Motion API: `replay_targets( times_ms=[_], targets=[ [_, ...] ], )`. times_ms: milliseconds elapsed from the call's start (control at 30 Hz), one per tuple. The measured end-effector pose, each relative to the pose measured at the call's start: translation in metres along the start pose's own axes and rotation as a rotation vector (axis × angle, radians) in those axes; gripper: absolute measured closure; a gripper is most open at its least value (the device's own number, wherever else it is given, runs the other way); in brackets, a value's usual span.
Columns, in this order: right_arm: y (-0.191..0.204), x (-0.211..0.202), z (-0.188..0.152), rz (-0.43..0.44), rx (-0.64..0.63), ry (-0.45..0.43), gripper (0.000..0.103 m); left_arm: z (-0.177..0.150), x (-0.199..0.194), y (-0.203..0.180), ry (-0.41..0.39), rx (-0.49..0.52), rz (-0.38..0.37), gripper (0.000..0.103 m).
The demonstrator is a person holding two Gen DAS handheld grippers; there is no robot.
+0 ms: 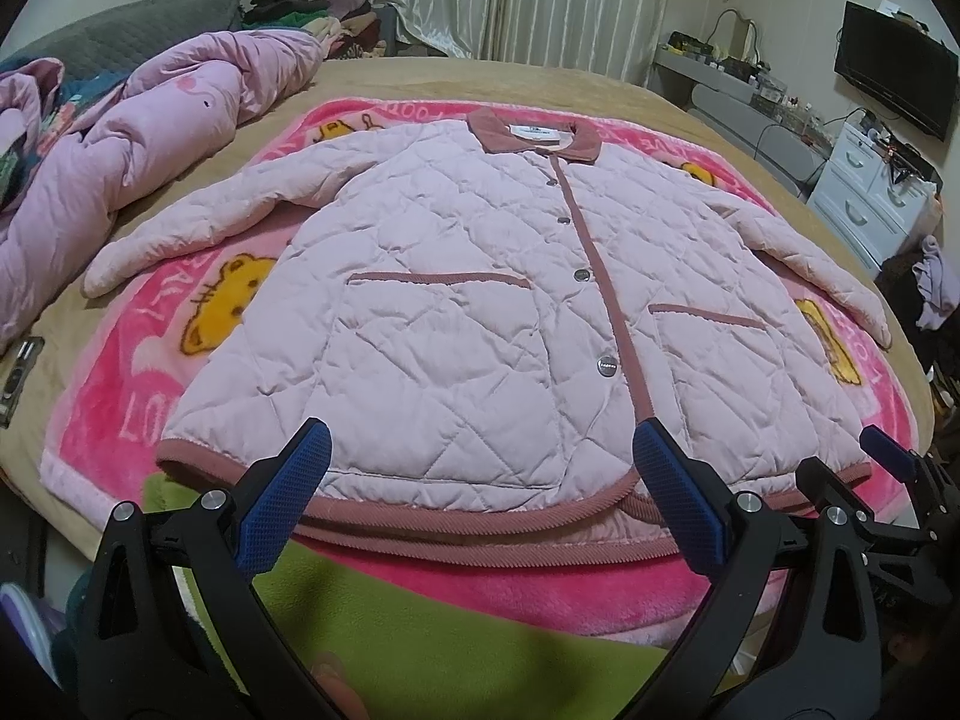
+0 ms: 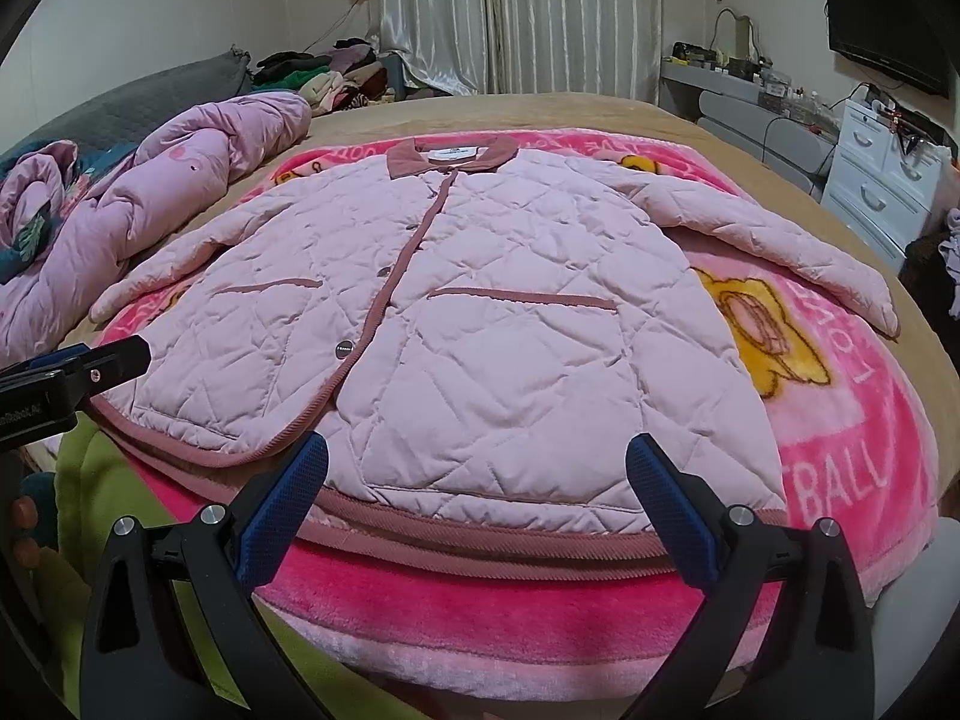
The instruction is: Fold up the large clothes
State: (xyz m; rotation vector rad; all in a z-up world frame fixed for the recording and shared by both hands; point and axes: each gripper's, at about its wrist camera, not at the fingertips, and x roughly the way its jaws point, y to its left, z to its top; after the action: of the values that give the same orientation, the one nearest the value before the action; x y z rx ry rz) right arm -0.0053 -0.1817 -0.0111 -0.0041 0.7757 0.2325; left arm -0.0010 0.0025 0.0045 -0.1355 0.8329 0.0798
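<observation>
A pale pink quilted jacket (image 1: 468, 300) (image 2: 480, 324) with dusty-rose trim lies flat and buttoned, front up, on a pink cartoon blanket (image 1: 138, 372) (image 2: 840, 432). Both sleeves are spread out to the sides, collar at the far end. My left gripper (image 1: 480, 450) hovers open just before the hem, left of the button placket. My right gripper (image 2: 477, 462) is open too, over the hem's right half. Neither holds anything. The right gripper (image 1: 888, 456) shows at the left wrist view's right edge; the left gripper (image 2: 72, 372) shows at the right wrist view's left edge.
A crumpled pink duvet (image 1: 120, 144) lies on the bed's left side, with a pile of clothes (image 1: 324, 12) behind it. A green cloth (image 1: 450, 636) hangs at the near edge. White drawers (image 1: 870, 192) and a wall TV (image 1: 894, 72) stand at the right.
</observation>
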Motion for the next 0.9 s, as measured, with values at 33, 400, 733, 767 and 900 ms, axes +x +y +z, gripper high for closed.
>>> replay_targets(
  times_ms=[33, 400, 733, 767, 900],
  targets=[
    [0.0000, -0.0004, -0.0002, -0.001, 0.001, -0.002, 0.004, -0.0002, 0.0000, -0.0004, 0.000, 0.001, 0.000, 0.009],
    [-0.0005, -0.0005, 0.0008, -0.002, 0.001, -0.004, 0.004, 0.0045, -0.0027, 0.0022, 0.000, 0.004, -0.002, 0.009],
    [-0.0024, -0.0011, 0.0043, -0.001, -0.006, -0.013, 0.004, 0.0034, -0.0028, 0.0011, -0.002, 0.004, 0.000, 0.009],
    [-0.0029, -0.0005, 0.0053, -0.001, -0.005, -0.013, 0.004, 0.0032, -0.0023, 0.0007, -0.001, 0.004, 0.001, 0.009],
    [-0.0027, 0.0004, 0.0078, 0.000, -0.009, -0.013, 0.004, 0.0025, -0.0004, -0.0031, 0.001, 0.010, 0.003, 0.009]
  ],
)
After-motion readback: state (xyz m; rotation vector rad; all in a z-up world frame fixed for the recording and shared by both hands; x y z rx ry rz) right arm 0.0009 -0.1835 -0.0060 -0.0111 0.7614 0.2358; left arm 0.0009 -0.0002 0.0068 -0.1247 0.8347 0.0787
